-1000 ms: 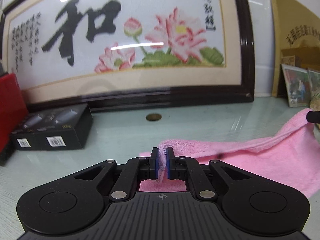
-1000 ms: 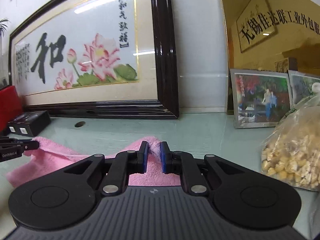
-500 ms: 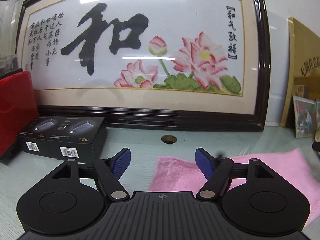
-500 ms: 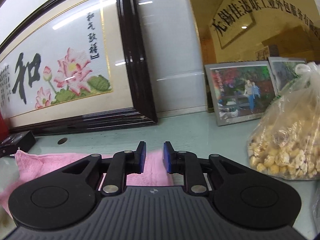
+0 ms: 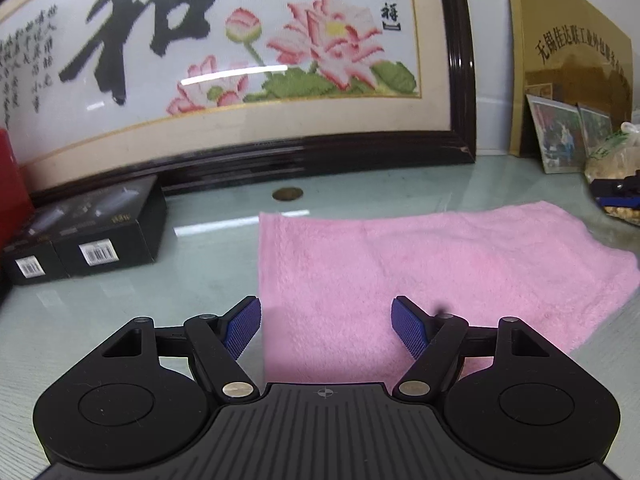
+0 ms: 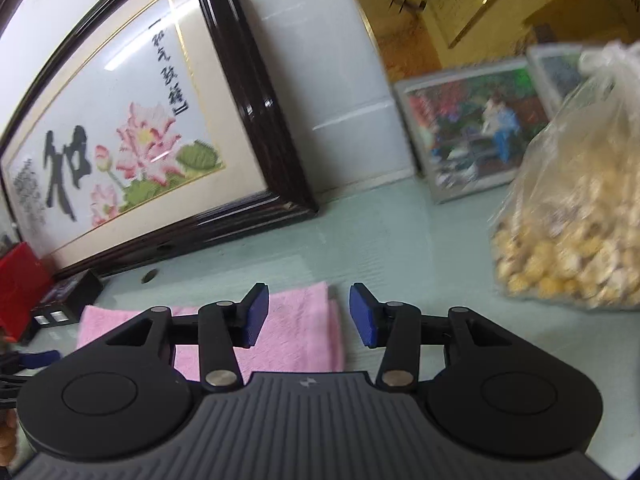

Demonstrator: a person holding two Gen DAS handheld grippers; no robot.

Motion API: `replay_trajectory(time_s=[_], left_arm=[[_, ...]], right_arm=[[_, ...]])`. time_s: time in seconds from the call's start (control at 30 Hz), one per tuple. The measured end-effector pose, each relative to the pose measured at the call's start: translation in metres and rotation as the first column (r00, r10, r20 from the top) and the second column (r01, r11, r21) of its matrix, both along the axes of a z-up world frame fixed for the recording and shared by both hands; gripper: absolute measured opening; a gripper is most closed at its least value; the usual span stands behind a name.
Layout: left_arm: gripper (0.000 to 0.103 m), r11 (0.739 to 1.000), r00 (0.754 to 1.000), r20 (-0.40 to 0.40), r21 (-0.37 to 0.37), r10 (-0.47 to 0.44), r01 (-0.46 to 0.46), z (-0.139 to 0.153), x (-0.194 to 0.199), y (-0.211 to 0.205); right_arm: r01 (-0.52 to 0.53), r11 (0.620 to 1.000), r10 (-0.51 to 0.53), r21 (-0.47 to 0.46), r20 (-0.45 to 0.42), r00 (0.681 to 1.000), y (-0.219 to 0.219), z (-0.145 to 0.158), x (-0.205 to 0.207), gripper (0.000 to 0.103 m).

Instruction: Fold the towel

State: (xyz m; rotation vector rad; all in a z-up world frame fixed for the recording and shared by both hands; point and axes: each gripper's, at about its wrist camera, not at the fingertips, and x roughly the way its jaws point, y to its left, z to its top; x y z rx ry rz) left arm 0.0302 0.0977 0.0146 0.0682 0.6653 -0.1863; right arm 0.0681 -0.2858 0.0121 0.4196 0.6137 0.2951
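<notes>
left wrist view: a large framed embroidery point(image 5: 240, 60) of lotus flowers and a black character leans at the back of the glassy green table point(image 5: 120, 304). two black boxes point(image 5: 84, 236) with barcode labels sit to the left, a red object point(image 5: 12, 184) behind them, and a round hole point(image 5: 287, 194) lies in the table just before the frame. at the right stand a gold plaque point(image 5: 572, 52), small framed photos point(image 5: 560, 140) and a bag of yellow snacks point(image 5: 616, 160). the left gripper point(image 5: 326, 330) has its jaws wide apart, just opened, with nothing pinched; the blue pads point(image 5: 242, 330) are clear of the cloth. the pink towel point(image 5: 400, 272) lies flat on the table ahead, its left edge running straight away from the camera just inside the left pad, its long axis stretching rightward toward the other gripper's tip at the far right edge

right wrist view, blurred: the same embroidery point(image 6: 132, 152) leans at left, a framed photo point(image 6: 472, 136) stands behind, and the snack bag point(image 6: 572, 220) sits close on the right. the right gripper point(image 6: 306, 316) has jaws partly apart, just been opening, gripping nothing. the towel point(image 6: 296, 328) lies flat on the table point(image 6: 400, 240); its right edge falls in the gap between the pads, and its length runs off to the left
</notes>
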Motion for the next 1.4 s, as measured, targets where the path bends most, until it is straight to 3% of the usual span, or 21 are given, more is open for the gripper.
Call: replay_trajectory(time_s=[0.23, 0.33, 0.47, 0.53, 0.7, 0.87, 0.97, 1.1, 1.4], left_arm=[[0.081, 1.000, 1.000, 0.007, 0.031, 0.004, -0.004, -0.003, -0.004, -0.001], [0.083, 0.999, 1.000, 0.001, 0.034, -0.003, 0.003, -0.003, -0.006, -0.001], [0.085, 0.999, 1.000, 0.006, 0.036, -0.003, 0.003, -0.002, -0.007, 0.001], [0.086, 0.999, 1.000, 0.005, 0.033, -0.003, 0.002, -0.002, -0.008, 0.002], [0.090, 0.999, 1.000, 0.007, 0.033, 0.000, 0.000, -0.001, -0.009, 0.005], [0.092, 0.997, 1.000, 0.007, 0.073, -0.008, 0.007, -0.003, -0.011, 0.001], [0.092, 0.996, 1.000, -0.004, 0.092, -0.018, 0.018, -0.005, -0.011, -0.001], [0.094, 0.996, 1.000, -0.005, 0.086, -0.025, 0.025, -0.004, -0.012, 0.001], [0.096, 0.997, 1.000, -0.012, 0.075, -0.024, 0.025, -0.003, -0.015, 0.008]], right_arm=[[-0.013, 1.000, 0.011, -0.019, -0.077, 0.997, 0.007, -0.013, 0.009, 0.043], [-0.033, 0.999, 0.030, -0.038, -0.074, 0.997, 0.013, -0.013, 0.008, 0.030], [-0.022, 0.996, 0.019, -0.091, -0.040, 0.999, 0.019, -0.006, -0.001, 0.005], [-0.021, 0.995, 0.021, -0.095, -0.005, 1.000, 0.018, 0.001, -0.010, 0.002], [-0.032, 0.996, 0.035, -0.078, 0.038, 0.999, 0.011, 0.007, -0.028, 0.003], [0.012, 1.000, -0.014, -0.024, -0.076, 0.997, -0.006, -0.007, -0.013, 0.011], [0.010, 1.000, -0.009, 0.006, -0.103, 0.995, -0.010, -0.012, -0.012, 0.015], [-0.017, 0.999, 0.021, 0.038, -0.124, 0.992, -0.009, -0.016, -0.012, 0.029], [-0.060, 0.998, 0.063, 0.030, -0.123, 0.990, -0.006, -0.016, -0.022, 0.029]])
